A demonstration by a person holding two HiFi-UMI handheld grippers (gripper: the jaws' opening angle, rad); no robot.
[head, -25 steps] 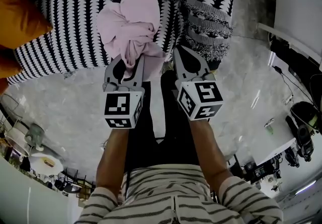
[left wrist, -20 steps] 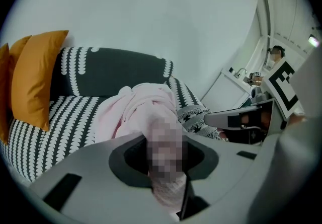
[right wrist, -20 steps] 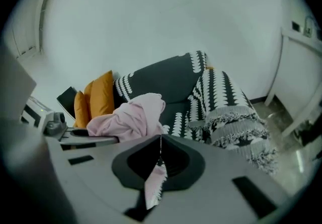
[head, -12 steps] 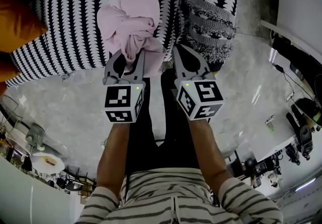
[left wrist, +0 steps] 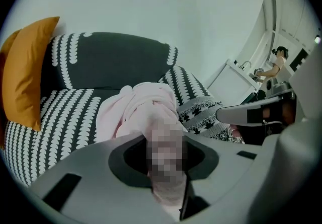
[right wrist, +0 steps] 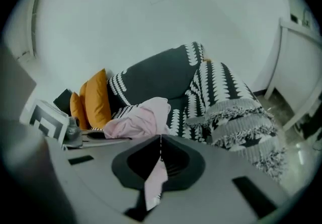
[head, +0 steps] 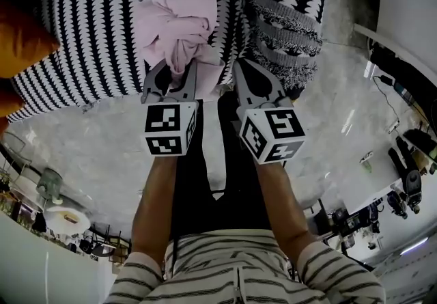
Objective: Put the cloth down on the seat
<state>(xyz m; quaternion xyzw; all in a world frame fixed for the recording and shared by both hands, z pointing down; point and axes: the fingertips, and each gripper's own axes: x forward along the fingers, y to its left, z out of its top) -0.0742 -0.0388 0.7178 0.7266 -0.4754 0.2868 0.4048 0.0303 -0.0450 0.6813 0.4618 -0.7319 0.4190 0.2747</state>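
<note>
Black-and-white patterned seat (head: 95, 43), orange cushion (head: 24, 36) at its left end. Pink cloth (head: 181, 12) sits bunched on the seat, near edge held from both sides: left gripper (head: 176, 70) fingers clamped on a thick fold, right gripper (head: 240, 69) fingers closed on a thin strip. Set-down looks nearly complete; next move calls for parting both pairs of fingers and backing off without dragging the cloth.

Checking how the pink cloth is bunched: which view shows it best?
The head view: it looks down on most of the cloth. The left gripper view has a patch over its near part; the right gripper view shows it small, side-on.
</note>
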